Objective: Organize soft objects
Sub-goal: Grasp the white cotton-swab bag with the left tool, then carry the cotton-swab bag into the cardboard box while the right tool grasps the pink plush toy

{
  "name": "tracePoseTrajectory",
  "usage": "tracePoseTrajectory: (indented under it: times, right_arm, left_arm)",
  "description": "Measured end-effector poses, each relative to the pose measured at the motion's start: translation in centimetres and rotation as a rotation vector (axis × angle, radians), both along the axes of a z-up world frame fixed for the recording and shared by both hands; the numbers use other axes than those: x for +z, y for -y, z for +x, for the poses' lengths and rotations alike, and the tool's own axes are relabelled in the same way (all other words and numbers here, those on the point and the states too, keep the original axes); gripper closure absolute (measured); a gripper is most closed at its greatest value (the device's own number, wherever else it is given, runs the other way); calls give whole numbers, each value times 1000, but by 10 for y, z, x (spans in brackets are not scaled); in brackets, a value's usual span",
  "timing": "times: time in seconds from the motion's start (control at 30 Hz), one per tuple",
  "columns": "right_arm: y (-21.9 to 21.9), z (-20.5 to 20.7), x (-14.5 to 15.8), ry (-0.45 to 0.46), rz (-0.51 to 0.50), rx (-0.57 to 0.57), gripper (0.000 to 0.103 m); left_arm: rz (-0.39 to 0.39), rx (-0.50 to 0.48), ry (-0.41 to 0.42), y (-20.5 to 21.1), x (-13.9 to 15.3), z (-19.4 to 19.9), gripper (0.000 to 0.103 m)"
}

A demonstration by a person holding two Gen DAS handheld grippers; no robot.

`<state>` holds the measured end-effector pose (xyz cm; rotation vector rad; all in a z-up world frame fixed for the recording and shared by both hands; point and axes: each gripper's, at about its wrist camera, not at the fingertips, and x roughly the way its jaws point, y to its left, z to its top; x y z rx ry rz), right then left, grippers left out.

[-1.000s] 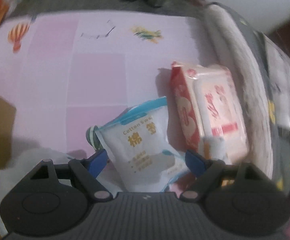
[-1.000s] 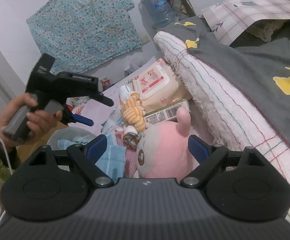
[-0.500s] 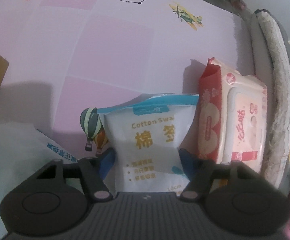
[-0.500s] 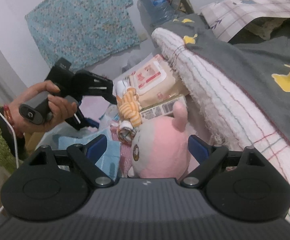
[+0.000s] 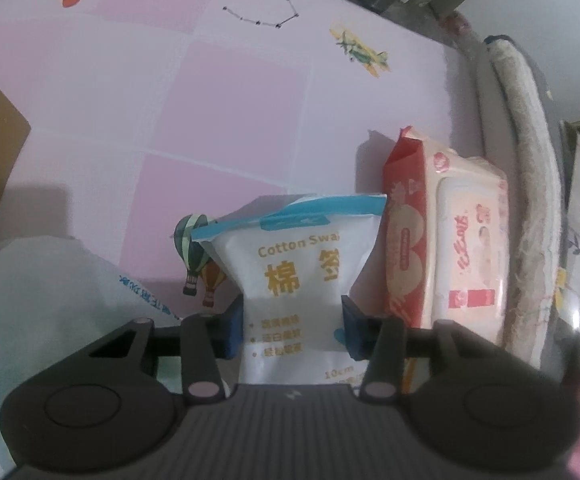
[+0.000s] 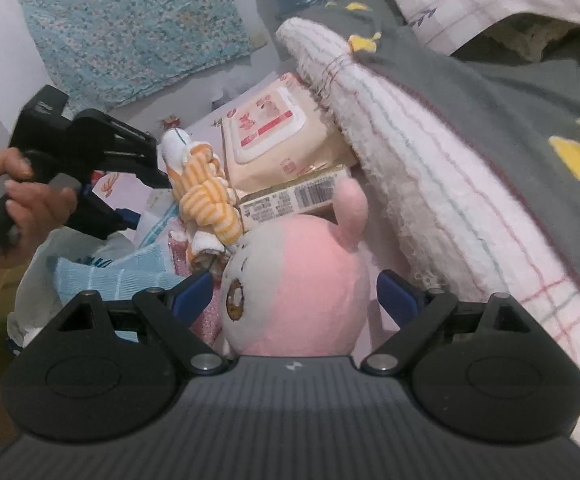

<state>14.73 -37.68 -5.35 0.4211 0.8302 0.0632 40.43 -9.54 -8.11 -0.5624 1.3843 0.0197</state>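
Note:
In the left wrist view my left gripper (image 5: 294,328) points down at a white and blue cotton swab bag (image 5: 298,264) standing on the pink mat (image 5: 209,100). Its jaws are closing, and both blue pads press the bag's sides, which pinch inward. A red and cream wet wipes pack (image 5: 450,248) stands just right of the bag. In the right wrist view my right gripper (image 6: 296,300) is open around a pink and white plush toy (image 6: 302,280), with a gap at each pad. A hand (image 6: 29,204) holds the left gripper (image 6: 145,196) at the left.
An orange striped cloth bundle (image 6: 205,196) and a barcoded box (image 6: 294,200) lie behind the plush. A blue towel (image 6: 101,280) sits at left. A white and pink blanket (image 6: 430,184) and grey cover (image 6: 510,120) rise on the right. A white plastic bag (image 5: 49,300) lies left of the swabs.
The left jaws have closed in from wide apart onto the cotton swab bag, now pinched. The right gripper has come down closer over the plush toy, still open.

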Motion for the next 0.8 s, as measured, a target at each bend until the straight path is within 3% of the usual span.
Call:
tracePoseTrajectory:
  times: [0.03, 0.13, 0.27, 0.4, 0.6, 0.8]
  right_arm:
    - [2, 4, -6, -15, 30, 5, 26]
    - [2, 2, -6, 1, 27, -12, 28]
    - [5, -7, 4, 56, 40, -45, 29]
    - [15, -22, 29, 190, 79, -93, 29]
    - [21, -36, 61, 301, 118, -104, 29]
    - [16, -47, 88, 349, 157, -72, 29]
  left_arm:
    - [-3, -2, 9, -1, 3, -2, 56]
    - [-18, 0, 39, -5, 11, -8, 56]
    - [-25, -16, 112, -8, 34, -16, 57]
    - [-53, -32, 193, -12, 61, -29, 57]
    - [-95, -52, 286, -21, 100, -53, 57]
    - [-125, -77, 393, -50, 153, -94, 57]
